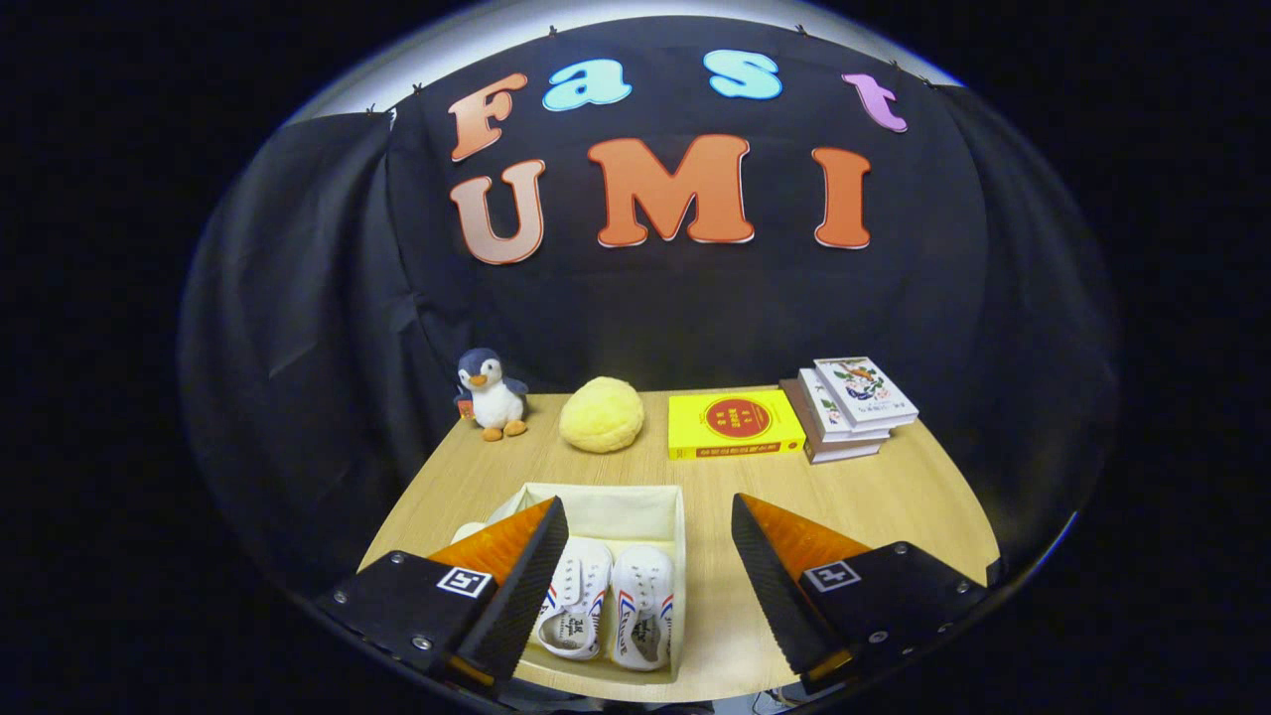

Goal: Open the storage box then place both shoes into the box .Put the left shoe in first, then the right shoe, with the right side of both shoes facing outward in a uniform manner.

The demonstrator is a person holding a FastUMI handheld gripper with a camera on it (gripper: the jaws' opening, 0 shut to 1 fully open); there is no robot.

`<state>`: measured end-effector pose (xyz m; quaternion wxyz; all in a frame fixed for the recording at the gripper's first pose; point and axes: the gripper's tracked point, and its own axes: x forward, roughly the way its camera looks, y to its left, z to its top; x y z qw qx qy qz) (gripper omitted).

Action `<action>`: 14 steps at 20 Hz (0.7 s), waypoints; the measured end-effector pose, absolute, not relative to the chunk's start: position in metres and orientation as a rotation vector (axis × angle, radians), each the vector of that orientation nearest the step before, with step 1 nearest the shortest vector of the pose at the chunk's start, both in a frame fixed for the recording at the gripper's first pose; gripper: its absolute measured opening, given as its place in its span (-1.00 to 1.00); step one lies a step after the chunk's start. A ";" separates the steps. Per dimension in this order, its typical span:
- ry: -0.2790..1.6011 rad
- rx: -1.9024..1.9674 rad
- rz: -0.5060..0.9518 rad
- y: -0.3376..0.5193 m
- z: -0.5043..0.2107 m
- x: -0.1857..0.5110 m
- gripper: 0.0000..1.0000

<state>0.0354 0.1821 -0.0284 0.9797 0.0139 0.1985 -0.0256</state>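
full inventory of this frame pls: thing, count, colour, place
storage box: 1, cream fabric, open, on the table's near part, partly between the fingers
shoes: 2, white with red and blue stripes, side by side inside the box
penguin plush: 1, dark blue and white, far left of the table by the wall
round plush: 1, yellow, right of the penguin
yellow book: 1, yellow with red circle, lying flat right of the round plush
stacked books: about 3, white covers, far right
table: 1, light wood
gripper: 1, fingers wide apart, holding nothing, above the box's near end
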 end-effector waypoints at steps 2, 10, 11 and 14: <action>0.346 0.033 -0.062 0.173 -0.007 0.033 0.96; 0.217 0.057 -0.153 0.118 0.035 0.010 0.96; 0.211 0.070 -0.167 0.112 0.037 0.007 0.96; 0.196 0.064 -0.201 0.096 0.040 0.000 0.96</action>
